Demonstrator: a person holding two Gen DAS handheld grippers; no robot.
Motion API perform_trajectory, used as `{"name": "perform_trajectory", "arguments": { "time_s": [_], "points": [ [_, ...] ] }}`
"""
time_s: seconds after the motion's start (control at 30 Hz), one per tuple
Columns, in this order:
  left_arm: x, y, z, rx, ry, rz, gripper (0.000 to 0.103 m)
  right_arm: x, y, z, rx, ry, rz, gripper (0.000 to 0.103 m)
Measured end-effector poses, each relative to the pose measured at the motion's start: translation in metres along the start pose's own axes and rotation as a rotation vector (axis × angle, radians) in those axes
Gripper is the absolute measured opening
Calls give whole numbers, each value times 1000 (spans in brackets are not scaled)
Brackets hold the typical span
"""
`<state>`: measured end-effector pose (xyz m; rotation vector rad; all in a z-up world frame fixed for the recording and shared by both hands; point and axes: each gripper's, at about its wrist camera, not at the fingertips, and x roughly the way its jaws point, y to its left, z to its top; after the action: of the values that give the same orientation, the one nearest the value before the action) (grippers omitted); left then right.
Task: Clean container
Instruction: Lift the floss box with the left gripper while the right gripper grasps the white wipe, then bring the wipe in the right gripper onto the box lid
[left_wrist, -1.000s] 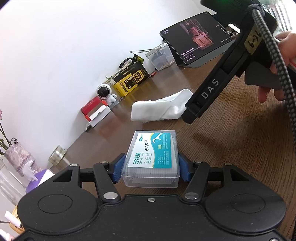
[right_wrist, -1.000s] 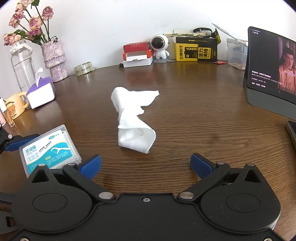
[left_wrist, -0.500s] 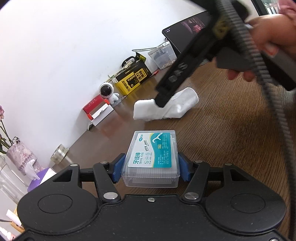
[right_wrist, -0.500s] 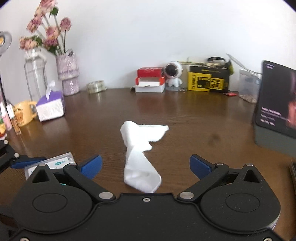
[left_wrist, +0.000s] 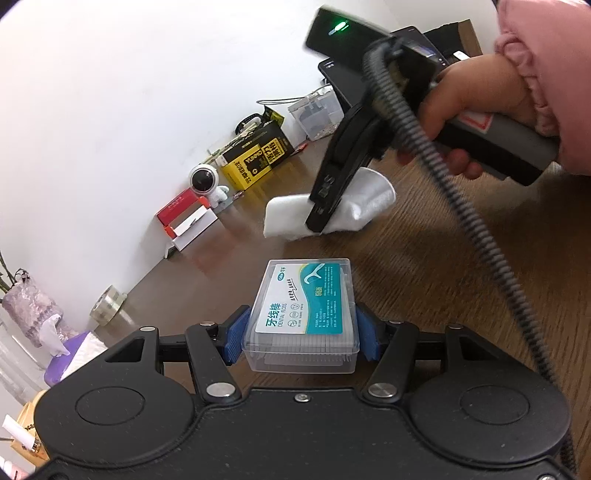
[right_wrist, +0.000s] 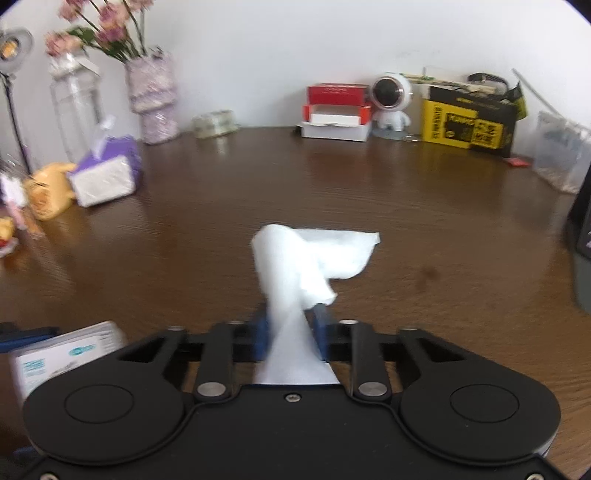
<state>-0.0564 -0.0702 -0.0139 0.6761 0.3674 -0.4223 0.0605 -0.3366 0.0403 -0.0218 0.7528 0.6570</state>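
Note:
A clear plastic dental-floss container (left_wrist: 303, 314) with a teal and white label sits between the blue pads of my left gripper (left_wrist: 301, 332), which is shut on its sides just above the brown table. The container's corner also shows at the lower left of the right wrist view (right_wrist: 55, 362). A crumpled white wipe (right_wrist: 314, 258) lies on the table beyond it. My right gripper (right_wrist: 291, 328) is closing its jaws, and both blue pads pinch the near end of the wipe. In the left wrist view a hand in a pink sleeve (left_wrist: 476, 92) holds that gripper down onto the wipe (left_wrist: 365, 199).
Along the wall stand a vase of flowers (right_wrist: 155, 107), a purple tissue box (right_wrist: 107, 173), a tape roll (right_wrist: 216, 123), a red and white box (right_wrist: 336, 114), an astronaut figure (right_wrist: 391, 99), a yellow and black box (right_wrist: 469, 122) and a clear bin (right_wrist: 561, 162). A dark tablet stand (right_wrist: 581, 236) is at the right.
My right gripper moved forward over the wipe and its wide-open jaws came together on the wipe's near end. The left gripper kept still, holding the container.

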Motion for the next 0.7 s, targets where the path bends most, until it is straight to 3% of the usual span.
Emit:
{"name": "perform_trajectory", "arguments": {
  "time_s": [0.1,0.2,0.33,0.5,0.7],
  "points": [
    [-2,-3,0,15,-9,-6,59,-24,2,-13,-13,-58,7,8],
    [-3,-8,0,37,-17,2,59,-56,4,-31,-16,-158,96,8],
    [-4,-14,1,65,-39,-16,59,-85,17,-51,-43,-213,194,9],
    [-2,-17,1,87,-48,-12,59,-95,47,-59,-155,-165,384,9],
    [2,-13,2,84,-46,-15,59,-81,72,-47,-285,-127,442,8]
  ]
}}
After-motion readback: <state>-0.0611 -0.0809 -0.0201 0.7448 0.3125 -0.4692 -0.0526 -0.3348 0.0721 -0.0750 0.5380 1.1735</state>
